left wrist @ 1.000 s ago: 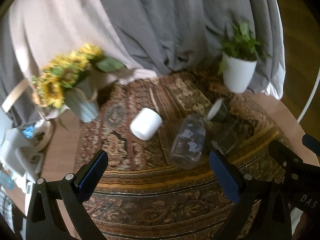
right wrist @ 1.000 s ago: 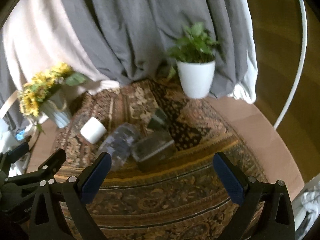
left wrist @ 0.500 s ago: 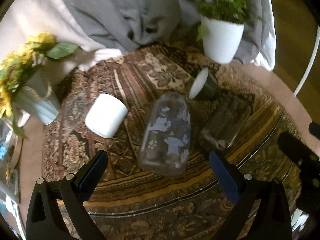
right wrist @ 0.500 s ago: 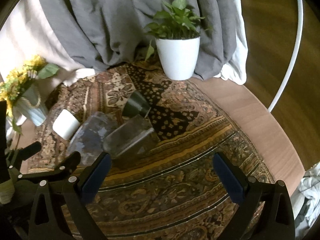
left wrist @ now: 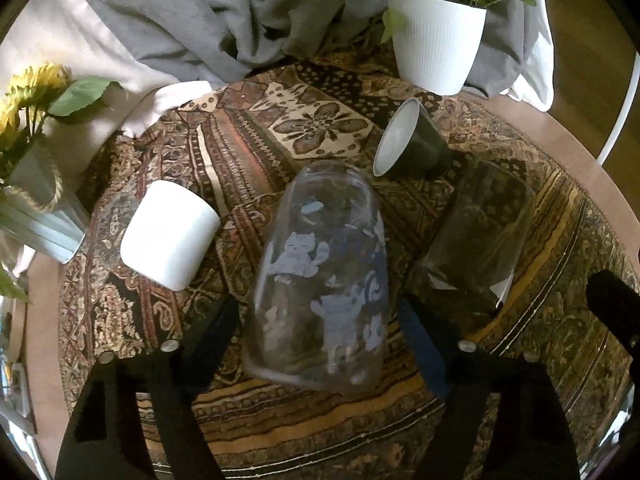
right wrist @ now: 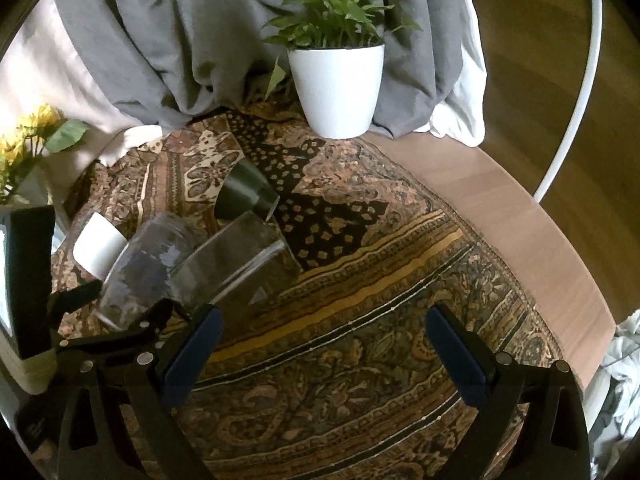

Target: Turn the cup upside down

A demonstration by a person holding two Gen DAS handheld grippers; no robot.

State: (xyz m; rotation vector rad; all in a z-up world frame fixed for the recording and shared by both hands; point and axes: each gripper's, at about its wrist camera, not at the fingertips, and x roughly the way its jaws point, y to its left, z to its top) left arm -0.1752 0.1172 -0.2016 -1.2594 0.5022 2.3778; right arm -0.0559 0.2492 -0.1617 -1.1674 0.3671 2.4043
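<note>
A clear glass cup with white cat prints (left wrist: 324, 276) lies on its side on the patterned cloth, its base end between the open jaws of my left gripper (left wrist: 320, 340). The jaws stand either side of it, apart from the glass. A white cup (left wrist: 170, 236), a dark cup with a pale inside (left wrist: 408, 144) and a smoky clear glass (left wrist: 480, 236) also lie on their sides around it. My right gripper (right wrist: 320, 356) is open and empty over bare cloth, right of the glasses (right wrist: 236, 260). The printed glass (right wrist: 140, 268) shows there beside my left gripper.
A white pot with a green plant (left wrist: 436, 28) stands at the back right against grey drapes. A vase of yellow sunflowers (left wrist: 28, 184) stands at the left. The round wooden table edge (right wrist: 520, 232) shows at the right, with a white hoop (right wrist: 576, 76) beyond.
My left gripper has moved forward and down until the printed glass lies between its jaws. My right gripper has moved forward and shifted right of the cups.
</note>
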